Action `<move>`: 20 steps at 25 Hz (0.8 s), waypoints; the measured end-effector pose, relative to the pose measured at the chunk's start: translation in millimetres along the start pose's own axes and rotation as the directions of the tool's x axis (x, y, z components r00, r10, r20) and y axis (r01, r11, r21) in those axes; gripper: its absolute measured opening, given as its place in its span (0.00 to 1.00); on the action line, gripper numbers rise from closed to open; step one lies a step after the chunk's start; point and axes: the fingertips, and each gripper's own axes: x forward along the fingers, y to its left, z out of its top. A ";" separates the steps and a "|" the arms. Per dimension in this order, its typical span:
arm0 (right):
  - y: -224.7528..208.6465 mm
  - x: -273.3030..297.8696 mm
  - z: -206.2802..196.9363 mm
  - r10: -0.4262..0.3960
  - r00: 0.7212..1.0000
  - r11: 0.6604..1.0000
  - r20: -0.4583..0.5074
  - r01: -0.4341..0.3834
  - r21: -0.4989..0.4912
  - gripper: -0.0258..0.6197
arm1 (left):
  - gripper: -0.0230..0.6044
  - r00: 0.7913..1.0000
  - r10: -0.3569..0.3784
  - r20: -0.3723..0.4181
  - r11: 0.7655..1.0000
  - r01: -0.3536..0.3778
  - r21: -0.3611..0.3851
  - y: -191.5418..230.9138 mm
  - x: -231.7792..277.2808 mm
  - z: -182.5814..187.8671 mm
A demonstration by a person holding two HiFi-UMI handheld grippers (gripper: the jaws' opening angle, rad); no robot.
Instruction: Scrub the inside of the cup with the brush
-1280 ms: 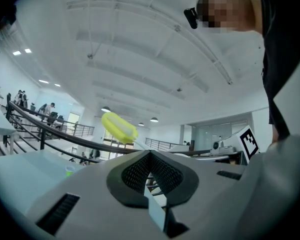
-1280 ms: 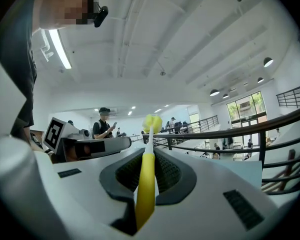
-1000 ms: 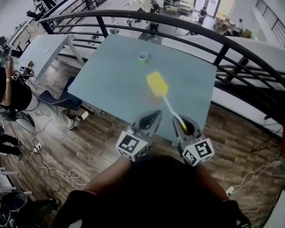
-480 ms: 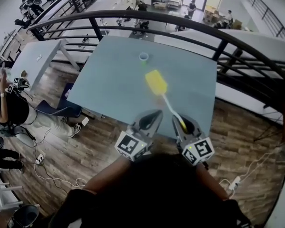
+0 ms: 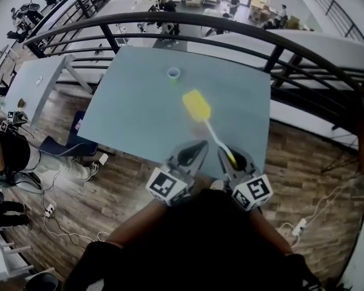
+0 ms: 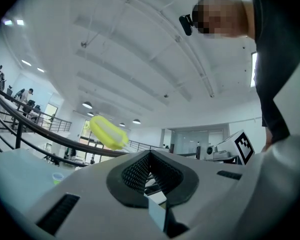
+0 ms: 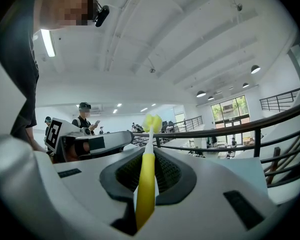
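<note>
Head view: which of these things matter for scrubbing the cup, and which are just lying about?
For the job:
- brush, held by the right gripper
- cup, standing on the table
- left gripper, shut and empty

Lying about:
- railing
- second table
- floor cables
- seated person

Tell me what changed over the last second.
The table and cup slid slightly left in the head view as the camera shifted. The right hand-held gripper stays shut on the brush, the left hand-held gripper shut and empty, the cup untouched.
</note>
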 end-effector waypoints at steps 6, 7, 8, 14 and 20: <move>-36.5 9.8 10.0 0.022 1.000 0.999 0.002 -0.022 -0.024 0.10 | 0.03 1.000 0.027 -0.017 0.999 -0.027 -0.019 8.0 33.5 0.8; -43.5 10.5 11.2 0.027 1.000 0.999 0.003 -0.027 -0.026 0.10 | 0.03 1.000 0.027 -0.015 0.999 -0.028 -0.018 8.7 41.2 0.3; -51.4 11.2 12.3 0.030 1.000 0.999 0.004 -0.029 -0.025 0.10 | 0.03 1.000 0.026 -0.012 1.000 -0.026 -0.017 9.3 49.1 -0.2; -100.9 13.3 18.9 0.023 1.000 1.000 0.014 -0.023 0.005 0.10 | 0.04 1.000 0.014 -0.005 1.000 -0.014 -0.002 9.8 91.9 -0.5; -134.4 3.7 19.5 0.031 0.999 0.999 0.019 -0.032 0.023 0.10 | 0.04 1.000 0.014 -0.025 1.000 -0.014 0.015 0.2 125.7 -7.9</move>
